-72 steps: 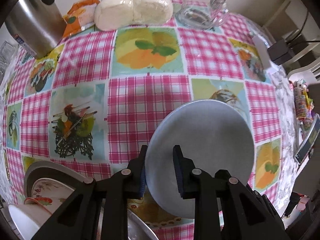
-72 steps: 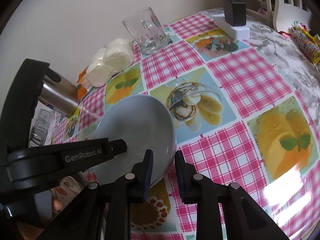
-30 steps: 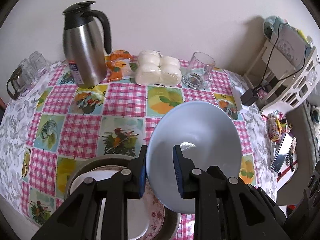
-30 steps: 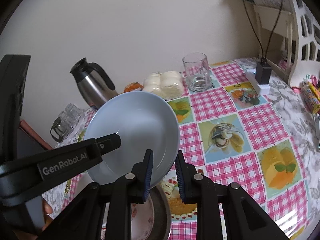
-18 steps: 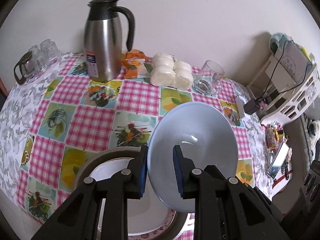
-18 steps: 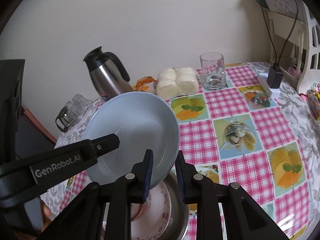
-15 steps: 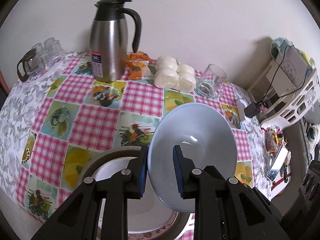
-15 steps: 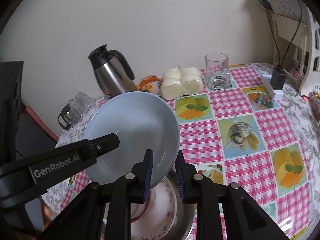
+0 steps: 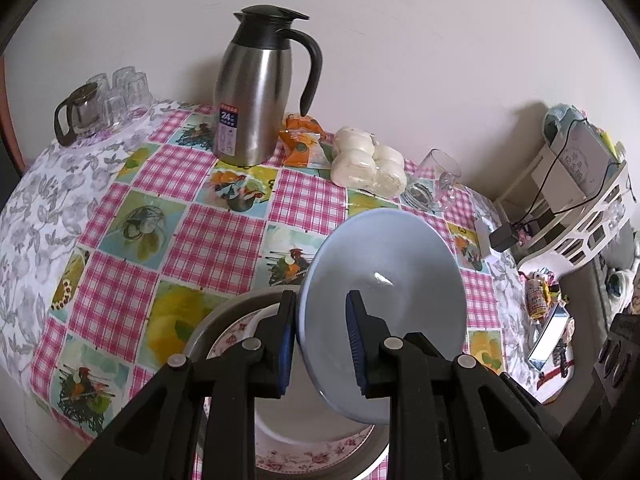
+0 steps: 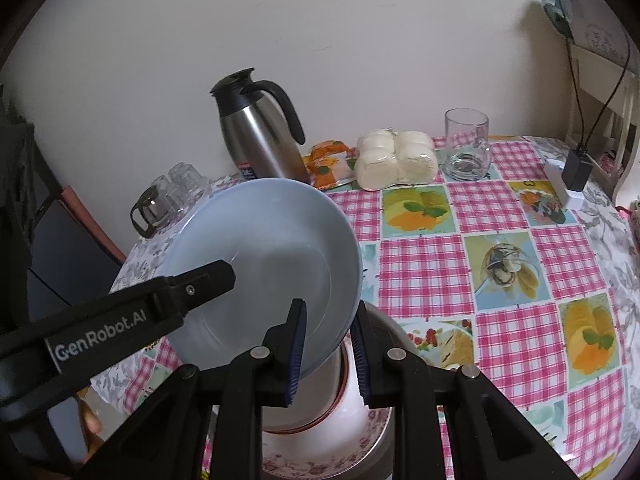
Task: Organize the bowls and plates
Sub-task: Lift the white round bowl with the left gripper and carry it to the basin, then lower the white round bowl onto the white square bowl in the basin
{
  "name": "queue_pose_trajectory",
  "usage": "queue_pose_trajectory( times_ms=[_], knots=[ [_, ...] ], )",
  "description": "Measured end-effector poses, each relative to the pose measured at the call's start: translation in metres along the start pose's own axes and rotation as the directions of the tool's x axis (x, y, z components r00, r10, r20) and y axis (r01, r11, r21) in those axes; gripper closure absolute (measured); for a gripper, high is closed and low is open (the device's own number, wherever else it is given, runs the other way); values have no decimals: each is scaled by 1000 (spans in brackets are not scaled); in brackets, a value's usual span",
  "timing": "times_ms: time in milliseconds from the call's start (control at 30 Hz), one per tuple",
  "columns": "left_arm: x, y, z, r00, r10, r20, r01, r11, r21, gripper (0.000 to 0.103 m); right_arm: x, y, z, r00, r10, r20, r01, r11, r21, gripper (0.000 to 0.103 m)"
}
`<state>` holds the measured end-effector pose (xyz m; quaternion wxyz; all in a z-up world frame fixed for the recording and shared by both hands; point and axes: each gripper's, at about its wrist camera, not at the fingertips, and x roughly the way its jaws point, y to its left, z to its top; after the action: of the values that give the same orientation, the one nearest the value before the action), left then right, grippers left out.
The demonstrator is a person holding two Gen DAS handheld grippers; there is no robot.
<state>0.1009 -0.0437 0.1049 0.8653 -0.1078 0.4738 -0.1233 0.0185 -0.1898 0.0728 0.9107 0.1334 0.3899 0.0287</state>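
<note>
the pale blue bowl (image 9: 384, 300), resting on the checked tablecloth (image 9: 192, 240) moments ago, now hangs tilted in the air, pinched on opposite rims by the left gripper (image 9: 322, 340) and right gripper (image 10: 328, 356). it has travelled over the steel basin (image 9: 236, 308) of stacked dishes at the table's near edge, so lowering it onto that stack looks next.

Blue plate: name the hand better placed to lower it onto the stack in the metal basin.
Neither alone. The left gripper and right gripper each clamp opposite rims of the blue plate, tilted above the basin. Lower with both; the right sits nearer the stacked dishes.
</note>
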Motion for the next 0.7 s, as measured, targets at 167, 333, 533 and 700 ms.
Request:
queue_pose_trajectory(
  times_ms=[167, 333, 533, 700],
  knots=[
    [-5, 14, -8, 1000, -14, 2, 14, 1000, -18, 78, -1, 9, -6, 1000, 10, -12, -11, 1000, -23, 79],
    [-5, 23, -18, 999, -32, -13, 31, 999, -32, 78, 0, 15, -11, 1000, 3, -25, -4, 999, -41, 79],
    [-2, 28, -26, 999, -45, -26, 44, 998, -49, 78, 2, 18, -15, 999, -19, -44, 16, 998, -58, 79],
    [-2, 29, -29, 999, -40, -29, 38, 998, -51, 78, 4, 19, -17, 998, -30, -60, 25, 997, -75, 79]
  ],
)
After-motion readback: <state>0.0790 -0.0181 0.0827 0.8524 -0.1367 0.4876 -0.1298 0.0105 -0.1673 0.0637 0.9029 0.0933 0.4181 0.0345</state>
